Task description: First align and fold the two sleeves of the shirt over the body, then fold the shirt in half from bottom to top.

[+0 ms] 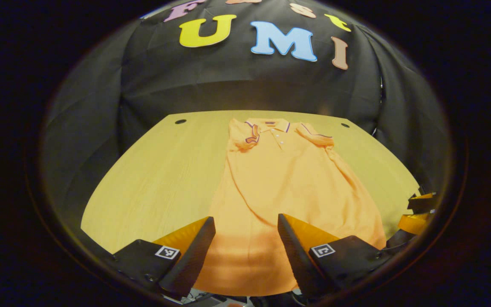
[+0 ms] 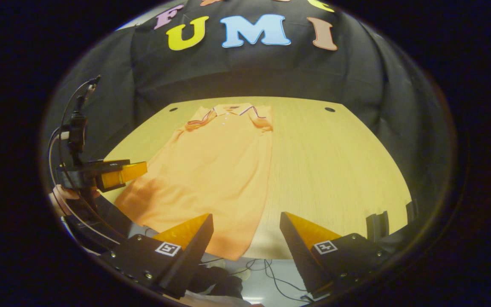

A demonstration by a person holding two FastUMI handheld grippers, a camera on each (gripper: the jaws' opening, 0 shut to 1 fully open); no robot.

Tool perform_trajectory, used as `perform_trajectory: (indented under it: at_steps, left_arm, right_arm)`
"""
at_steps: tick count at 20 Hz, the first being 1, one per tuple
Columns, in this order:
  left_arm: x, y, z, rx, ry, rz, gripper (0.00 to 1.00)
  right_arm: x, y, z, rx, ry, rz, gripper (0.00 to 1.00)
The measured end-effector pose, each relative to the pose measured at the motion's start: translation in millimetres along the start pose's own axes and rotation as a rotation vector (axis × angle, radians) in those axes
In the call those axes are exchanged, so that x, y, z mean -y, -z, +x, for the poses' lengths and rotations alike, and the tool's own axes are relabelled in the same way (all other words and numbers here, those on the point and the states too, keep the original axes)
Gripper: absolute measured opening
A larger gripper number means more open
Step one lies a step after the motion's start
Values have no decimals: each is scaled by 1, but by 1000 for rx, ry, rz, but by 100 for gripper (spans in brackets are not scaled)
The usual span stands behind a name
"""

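Note:
An orange polo shirt [image 1: 279, 187] lies flat on the wooden table [image 1: 164, 170], collar at the far edge, hem toward me. Both short sleeves [image 1: 245, 136] are folded in over the chest. My left gripper [image 1: 245, 226] hovers open over the shirt's hem, nothing between its fingers. In the right gripper view the same shirt [image 2: 211, 170] lies left of centre, and my right gripper [image 2: 245, 221] stands open above the shirt's lower right corner at the table's near edge. The left gripper [image 2: 122, 172] also shows at the left of that view, held by a hand [image 2: 60, 198].
The black booth wall [image 1: 249, 81] rises behind the table. Two dark holes [image 1: 180, 121] mark the table's far corners. Bare wood [image 2: 335, 170] stretches right of the shirt. Cables [image 2: 267, 268] hang below the table's near edge.

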State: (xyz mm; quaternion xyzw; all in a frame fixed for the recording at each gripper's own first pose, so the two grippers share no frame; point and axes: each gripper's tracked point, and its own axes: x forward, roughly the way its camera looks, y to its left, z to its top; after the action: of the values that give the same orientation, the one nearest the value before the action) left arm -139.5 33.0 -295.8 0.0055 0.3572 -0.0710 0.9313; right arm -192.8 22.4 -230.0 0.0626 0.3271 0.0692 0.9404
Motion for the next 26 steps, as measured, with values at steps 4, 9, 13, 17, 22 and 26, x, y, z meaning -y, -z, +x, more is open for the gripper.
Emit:
perform_trajectory:
  at_steps: [4, 9, 13, 17, 22, 26]
  left_arm:
    - [-8, 27, -15, -45, 23, 1, 96]
    - [-22, 53, -33, -84, 46, 37, 96]
    - [-34, 71, -45, -107, 49, 62, 95]
    - [-35, 84, -52, -116, 62, 83, 95]
    - [-39, 99, -50, -123, 58, 97, 96]
    - [-38, 105, -45, -121, 46, 105, 96]
  right_arm:
    - [-17, 9, 9, -40, -5, 16, 97]
    - [-30, 27, 12, -94, 6, 45, 97]
    - [-33, 38, 17, -136, 24, 53, 95]
    - [-31, 52, 22, -181, 54, 53, 97]
    - [-29, 70, 25, -223, 73, 51, 98]
    - [-28, 67, 27, -215, 83, 34, 98]
